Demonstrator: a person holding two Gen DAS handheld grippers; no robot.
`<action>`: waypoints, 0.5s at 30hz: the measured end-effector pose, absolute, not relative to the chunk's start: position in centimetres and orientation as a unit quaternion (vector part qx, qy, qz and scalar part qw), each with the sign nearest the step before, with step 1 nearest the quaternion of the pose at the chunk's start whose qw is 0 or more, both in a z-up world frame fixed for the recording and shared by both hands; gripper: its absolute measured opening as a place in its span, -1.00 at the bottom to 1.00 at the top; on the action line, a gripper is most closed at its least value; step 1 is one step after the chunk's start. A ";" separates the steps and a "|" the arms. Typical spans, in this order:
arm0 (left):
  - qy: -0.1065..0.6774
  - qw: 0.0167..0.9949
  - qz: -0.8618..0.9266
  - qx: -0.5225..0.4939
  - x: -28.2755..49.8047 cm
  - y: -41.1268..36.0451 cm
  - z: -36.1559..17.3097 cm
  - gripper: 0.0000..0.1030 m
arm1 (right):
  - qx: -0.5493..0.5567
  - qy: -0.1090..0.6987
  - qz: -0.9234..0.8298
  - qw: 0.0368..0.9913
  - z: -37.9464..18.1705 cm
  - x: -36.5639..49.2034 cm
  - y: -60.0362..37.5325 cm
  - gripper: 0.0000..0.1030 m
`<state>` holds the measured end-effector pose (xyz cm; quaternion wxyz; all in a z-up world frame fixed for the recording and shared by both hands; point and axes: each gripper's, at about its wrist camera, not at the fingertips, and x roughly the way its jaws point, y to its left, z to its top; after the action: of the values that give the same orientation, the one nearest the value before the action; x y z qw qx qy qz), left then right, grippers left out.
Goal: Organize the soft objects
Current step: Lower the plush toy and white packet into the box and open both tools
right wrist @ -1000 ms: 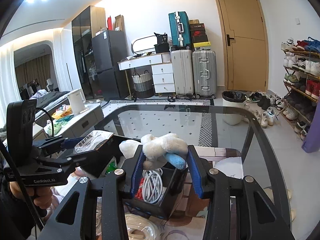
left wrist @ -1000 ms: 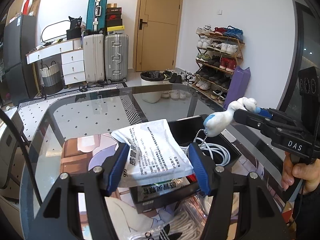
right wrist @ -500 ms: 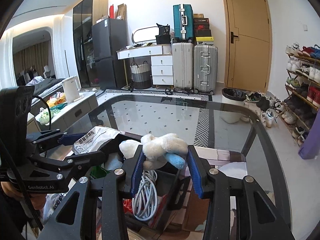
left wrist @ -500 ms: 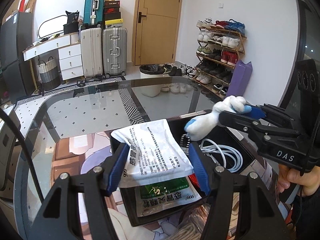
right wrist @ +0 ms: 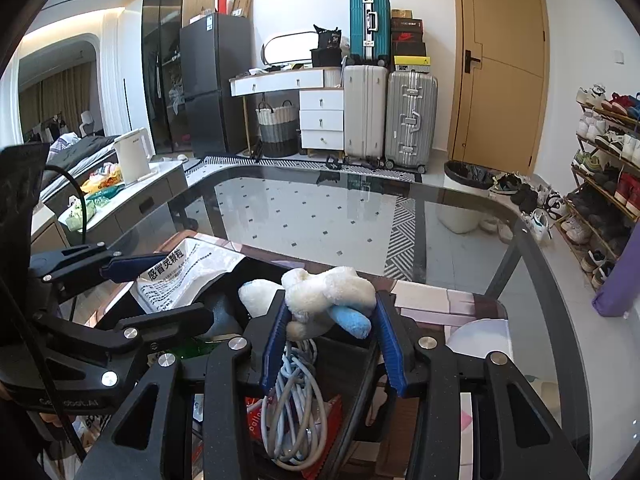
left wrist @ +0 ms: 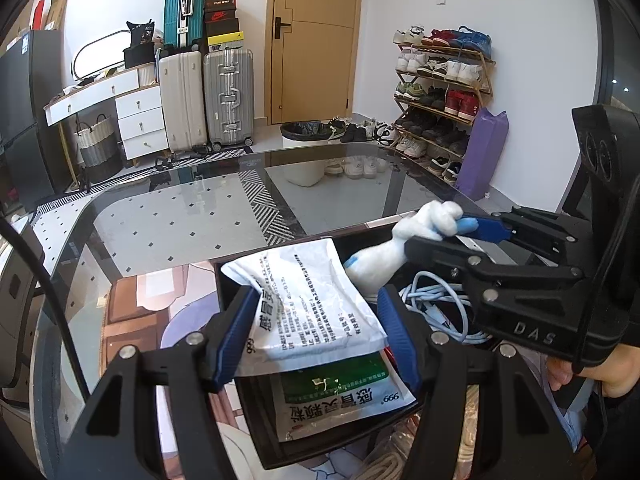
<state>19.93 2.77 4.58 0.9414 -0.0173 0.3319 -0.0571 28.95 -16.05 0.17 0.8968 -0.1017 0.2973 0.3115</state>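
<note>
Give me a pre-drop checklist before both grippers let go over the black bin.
1. Left gripper shut on white sachet: ok.
2. Right gripper shut on plush toy: ok.
3. Sachet over the black bin: ok.
4. Plush toy over the bin's cable side: ok.
5. Free room under the toy: cannot tell.
6. Grippers apart from each other: ok.

The green sachet (left wrist: 336,384) (half covered) hides beneath the white packet (left wrist: 308,312).
</note>
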 end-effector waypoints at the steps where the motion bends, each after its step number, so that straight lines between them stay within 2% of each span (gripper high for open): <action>1: 0.332 0.941 -0.057 -0.018 19.9 2.8 4.6 0.21 | -0.104 0.301 0.314 0.894 0.0 29.0 -15.9 -0.18; 9: 0.331 0.941 -0.062 -0.019 19.8 2.7 4.7 0.21 | -0.096 0.305 0.327 0.889 0.3 28.6 -16.7 -0.13; 15: 0.331 0.941 -0.064 -0.022 19.7 2.6 4.7 0.21 | -0.099 0.301 0.321 0.893 0.7 27.7 -17.9 0.16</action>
<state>19.69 2.56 4.70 0.9411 -0.0224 0.3315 -0.0635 27.67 -17.94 0.74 0.8926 -0.0992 0.3008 0.3209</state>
